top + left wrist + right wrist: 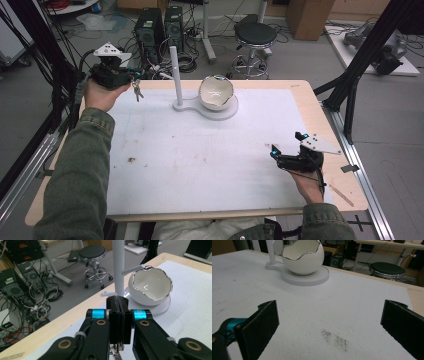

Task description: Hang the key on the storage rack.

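Left gripper (131, 79) clamped on keys (137, 90), carrying toward stand (174, 70); next, hook ring over peg (132, 269). Right gripper (286, 150) agape, idle.

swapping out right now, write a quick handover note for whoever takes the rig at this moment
Left claw: shut on the keys, raised over the table's far left corner; the keys dangle below it.
Right claw: open, nothing between the jaws, low over the white mat near the right edge.
Stand: white post with small side pegs, on a base at the far middle, with the egg-shaped bowl beside it.
Done: keys picked up.
Left: probably hang them on a peg or drop them in the bowl; the post is just ahead of the left claw.
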### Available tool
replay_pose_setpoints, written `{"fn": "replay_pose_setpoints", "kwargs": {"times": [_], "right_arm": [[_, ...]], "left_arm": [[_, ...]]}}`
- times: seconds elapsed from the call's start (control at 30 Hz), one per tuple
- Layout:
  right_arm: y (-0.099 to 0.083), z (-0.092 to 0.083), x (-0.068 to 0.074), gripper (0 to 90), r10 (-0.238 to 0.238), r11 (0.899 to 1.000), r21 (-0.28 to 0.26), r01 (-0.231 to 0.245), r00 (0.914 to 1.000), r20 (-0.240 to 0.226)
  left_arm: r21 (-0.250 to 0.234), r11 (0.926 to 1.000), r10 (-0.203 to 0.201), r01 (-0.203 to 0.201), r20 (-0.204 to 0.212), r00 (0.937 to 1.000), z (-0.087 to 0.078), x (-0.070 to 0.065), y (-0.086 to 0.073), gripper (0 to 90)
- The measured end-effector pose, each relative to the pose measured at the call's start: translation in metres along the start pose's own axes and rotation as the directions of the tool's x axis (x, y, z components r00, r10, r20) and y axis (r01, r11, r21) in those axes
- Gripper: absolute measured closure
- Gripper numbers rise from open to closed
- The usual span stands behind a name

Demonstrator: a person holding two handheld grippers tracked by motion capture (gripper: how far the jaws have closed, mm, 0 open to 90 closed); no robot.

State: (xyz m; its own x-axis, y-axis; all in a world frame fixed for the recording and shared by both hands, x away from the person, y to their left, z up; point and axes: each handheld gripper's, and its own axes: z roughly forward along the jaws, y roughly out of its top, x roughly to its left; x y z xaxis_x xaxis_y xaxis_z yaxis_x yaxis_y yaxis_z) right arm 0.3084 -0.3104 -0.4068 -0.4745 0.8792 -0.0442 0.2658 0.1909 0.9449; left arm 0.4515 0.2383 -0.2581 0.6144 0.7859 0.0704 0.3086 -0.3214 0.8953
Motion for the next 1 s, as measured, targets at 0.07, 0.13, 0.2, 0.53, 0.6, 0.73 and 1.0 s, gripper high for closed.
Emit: {"fn": "replay_pose_setpoints", "kwargs": {"times": [0.07, 0.13, 0.2, 0.53, 0.6, 0.73, 1.0], "right_arm": [[0.000, 0.000, -0.001, 0.6, 0.002, 1.000, -0.003, -0.002, 1.0000, 0.002], [0.000, 0.000, -0.001, 0.6, 0.006, 1.000, -0.004, -0.006, 1.0000, 0.004], [0.000, 0.000, -0.001, 0.6, 0.007, 1.000, -0.004, -0.007, 1.0000, 0.003], [-0.001, 0.000, -0.002, 0.6, 0.015, 1.000, -0.006, -0.015, 0.9999, 0.004], [-0.001, -0.001, -0.002, 0.6, 0.021, 1.000, -0.006, -0.021, 0.9998, 0.002], [-0.001, -0.002, -0.003, 0.6, 0.021, 1.000, -0.011, -0.021, 0.9998, 0.006], [-0.001, -0.003, -0.004, 0.6, 0.029, 1.000, -0.011, -0.029, 0.9996, 0.005]], "left_arm": [[-0.007, 1.0000, -0.001, 0.001, -0.001, 1.0000, 0.002, -0.001, 0.004, 88.5], [-0.006, 1.0000, 0.001, -0.001, 0.000, 1.0000, 0.002, -0.001, 0.008, 88.5], [-0.016, 0.9999, 0.000, 0.000, 0.001, 1.0000, 0.003, -0.003, 0.013, 88.5], [-0.027, 0.9994, 0.022, -0.021, 0.015, 0.9996, 0.013, -0.017, 0.040, 88.5], [-0.030, 0.9994, 0.020, -0.019, 0.020, 0.9996, 0.017, -0.019, 0.044, 88.5], [-0.036, 0.9990, 0.026, -0.025, 0.023, 0.9994, 0.022, -0.023, 0.051, 88.4], [-0.015, 0.9995, 0.026, -0.026, 0.017, 0.9995, 0.035, -0.025, 0.054, 88.4]]}}
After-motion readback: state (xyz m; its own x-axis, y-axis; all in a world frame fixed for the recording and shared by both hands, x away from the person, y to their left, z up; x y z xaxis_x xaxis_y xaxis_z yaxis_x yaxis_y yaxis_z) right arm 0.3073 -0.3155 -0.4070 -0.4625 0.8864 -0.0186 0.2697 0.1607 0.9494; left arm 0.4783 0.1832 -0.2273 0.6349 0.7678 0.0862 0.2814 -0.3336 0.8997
